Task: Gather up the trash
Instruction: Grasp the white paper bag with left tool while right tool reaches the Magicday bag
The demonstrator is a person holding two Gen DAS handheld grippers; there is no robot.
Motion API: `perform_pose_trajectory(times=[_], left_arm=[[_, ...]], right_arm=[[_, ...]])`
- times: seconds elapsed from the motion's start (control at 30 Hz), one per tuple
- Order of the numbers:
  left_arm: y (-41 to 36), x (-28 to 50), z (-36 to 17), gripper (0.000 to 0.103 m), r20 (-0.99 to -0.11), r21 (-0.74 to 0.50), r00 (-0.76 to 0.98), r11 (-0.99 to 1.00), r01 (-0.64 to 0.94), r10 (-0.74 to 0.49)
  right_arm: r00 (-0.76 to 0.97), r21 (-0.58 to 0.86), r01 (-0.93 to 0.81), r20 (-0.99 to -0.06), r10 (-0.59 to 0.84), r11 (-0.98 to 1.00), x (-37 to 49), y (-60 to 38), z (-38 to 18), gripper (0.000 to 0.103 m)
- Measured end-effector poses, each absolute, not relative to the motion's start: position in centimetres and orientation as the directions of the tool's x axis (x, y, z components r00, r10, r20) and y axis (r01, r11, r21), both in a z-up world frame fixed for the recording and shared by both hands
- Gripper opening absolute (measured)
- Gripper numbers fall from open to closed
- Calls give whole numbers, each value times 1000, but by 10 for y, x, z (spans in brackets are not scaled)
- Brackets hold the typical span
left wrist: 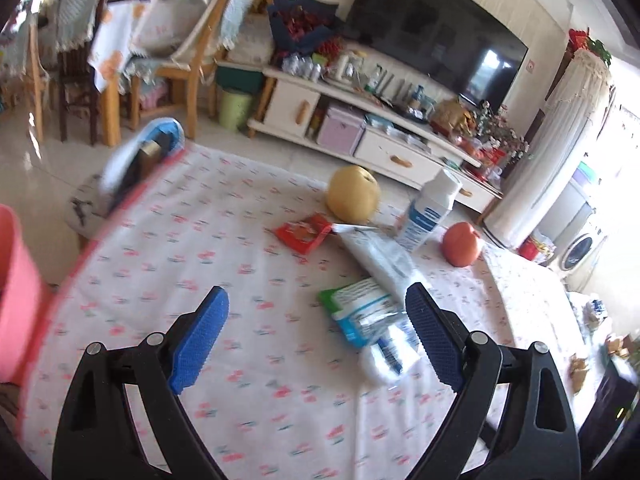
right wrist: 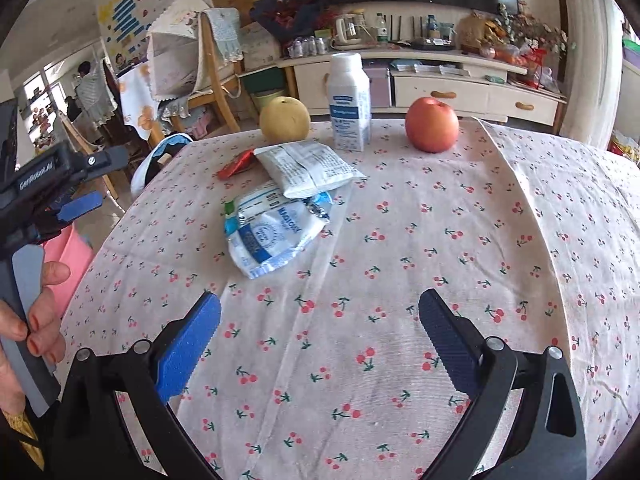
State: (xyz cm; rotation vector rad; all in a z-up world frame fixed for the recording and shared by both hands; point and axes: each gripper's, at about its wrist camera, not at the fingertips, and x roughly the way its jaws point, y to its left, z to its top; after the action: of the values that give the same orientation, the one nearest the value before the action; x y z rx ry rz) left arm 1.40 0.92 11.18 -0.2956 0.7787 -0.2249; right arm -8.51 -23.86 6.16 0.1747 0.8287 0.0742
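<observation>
On the cherry-print tablecloth lie a crumpled blue-and-white wrapper (right wrist: 272, 232), a white printed packet (right wrist: 308, 168) and a red wrapper (right wrist: 237, 165). They also show in the left wrist view: blue-and-white wrapper (left wrist: 366, 314), white packet (left wrist: 382, 256), red wrapper (left wrist: 306, 232). My left gripper (left wrist: 316, 344) is open and empty, just short of the blue-and-white wrapper. It also shows at the left edge of the right wrist view (right wrist: 82, 204). My right gripper (right wrist: 320, 344) is open and empty over bare cloth, nearer than the wrappers.
A yellow pear (right wrist: 285, 118), a white milk carton (right wrist: 349, 100) and a red apple (right wrist: 432, 124) stand at the table's far edge. A pink bin (left wrist: 16, 292) is beside the table at left. Chairs (right wrist: 212, 76) and a TV cabinet (right wrist: 440, 80) lie beyond.
</observation>
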Motion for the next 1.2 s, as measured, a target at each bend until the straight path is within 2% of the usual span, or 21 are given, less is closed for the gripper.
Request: perform_pose_trajectory(times=[0.13, 0.3, 0.53, 1.0, 1.07, 1.2], left_arm=[[-35, 58, 94, 91, -702, -413, 602, 906, 92, -381], [-83, 101, 72, 91, -758, -403, 531, 912, 76, -379], [-118, 151, 46, 91, -836, -334, 460, 943, 6, -299], [-157, 189, 19, 91, -913, -116, 383, 990, 80, -138], [-156, 182, 19, 88, -909, -97, 394, 989, 112, -134], [-142, 162, 22, 72, -901, -110, 406, 986, 129, -154]], right_arm=[[663, 199, 24, -737, 133, 980, -81, -252, 59, 98], [668, 217, 14, -728, 152, 976, -80, -262, 61, 98], [660, 257, 10, -728, 187, 966, -76, -272, 57, 98], [636, 300, 12, -739, 224, 954, -73, -278, 51, 98], [632, 298, 21, -744, 218, 954, -74, -279, 51, 98], [624, 304, 41, -752, 213, 952, -73, -284, 48, 98]])
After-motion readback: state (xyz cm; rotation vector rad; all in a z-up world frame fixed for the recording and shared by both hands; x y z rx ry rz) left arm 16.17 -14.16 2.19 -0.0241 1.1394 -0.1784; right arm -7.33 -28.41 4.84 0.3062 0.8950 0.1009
